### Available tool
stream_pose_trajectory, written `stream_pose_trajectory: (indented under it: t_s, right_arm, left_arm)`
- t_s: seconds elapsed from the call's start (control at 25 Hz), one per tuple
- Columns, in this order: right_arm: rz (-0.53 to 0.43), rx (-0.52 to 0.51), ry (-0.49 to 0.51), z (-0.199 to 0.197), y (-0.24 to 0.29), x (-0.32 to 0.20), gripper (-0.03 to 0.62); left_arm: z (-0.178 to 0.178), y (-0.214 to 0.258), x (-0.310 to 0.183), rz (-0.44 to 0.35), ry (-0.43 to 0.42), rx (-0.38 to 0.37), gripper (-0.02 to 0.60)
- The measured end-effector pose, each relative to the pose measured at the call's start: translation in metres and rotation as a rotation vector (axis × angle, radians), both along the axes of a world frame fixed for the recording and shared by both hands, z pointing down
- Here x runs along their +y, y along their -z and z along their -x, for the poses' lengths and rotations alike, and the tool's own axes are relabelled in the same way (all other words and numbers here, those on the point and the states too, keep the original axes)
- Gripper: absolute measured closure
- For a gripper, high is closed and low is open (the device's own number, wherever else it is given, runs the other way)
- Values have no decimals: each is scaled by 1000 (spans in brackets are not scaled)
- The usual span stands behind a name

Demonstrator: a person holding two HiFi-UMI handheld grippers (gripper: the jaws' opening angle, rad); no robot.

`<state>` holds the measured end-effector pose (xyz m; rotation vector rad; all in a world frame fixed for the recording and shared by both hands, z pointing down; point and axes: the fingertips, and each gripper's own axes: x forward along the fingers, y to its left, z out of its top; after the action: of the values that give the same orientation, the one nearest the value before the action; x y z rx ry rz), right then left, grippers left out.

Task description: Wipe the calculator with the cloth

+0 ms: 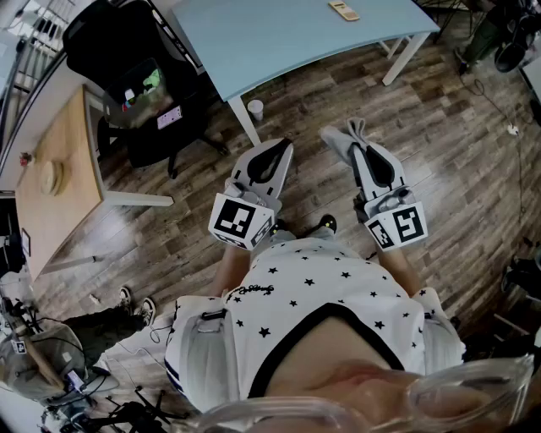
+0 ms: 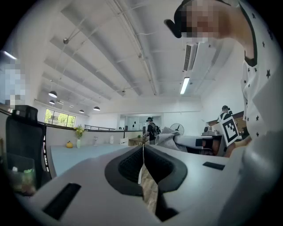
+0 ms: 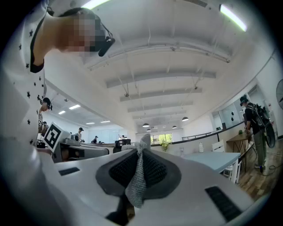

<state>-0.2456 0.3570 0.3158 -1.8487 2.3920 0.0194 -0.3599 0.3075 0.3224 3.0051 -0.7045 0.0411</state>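
Observation:
The calculator (image 1: 344, 10), small and beige, lies on the far part of the light blue table (image 1: 279, 42), well beyond both grippers. My right gripper (image 1: 360, 142) is held over the wooden floor, shut on a grey knitted cloth (image 1: 340, 138) that sticks out past its tips. In the right gripper view the cloth (image 3: 137, 176) is pinched between the dark pads of the gripper (image 3: 139, 154) and hangs down. My left gripper (image 1: 277, 148) is held level beside it, jaws shut with nothing between them. The left gripper view shows the closed seam of the gripper (image 2: 143, 152) and the cloth (image 2: 168, 137) off to the right.
A white paper cup (image 1: 255, 109) stands on the floor by the table's white leg (image 1: 241, 123). A black office chair (image 1: 135, 76) and a wooden desk (image 1: 59, 194) are to the left. Another person's shoes (image 1: 135, 300) show at lower left.

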Motion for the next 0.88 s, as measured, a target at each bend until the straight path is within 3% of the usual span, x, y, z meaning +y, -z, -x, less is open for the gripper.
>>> stream_pose_trajectory:
  t_s: [0.32,0.88]
  right_arm:
    - [-3,-26,17,-9,-3,2,565]
    - [-23,-81,-13,-70,-4,30,563]
  left_arm:
    - [-12,-3,6,-1,-3,-23,549]
    - [-74,-5,29,-6,-34,-44,549]
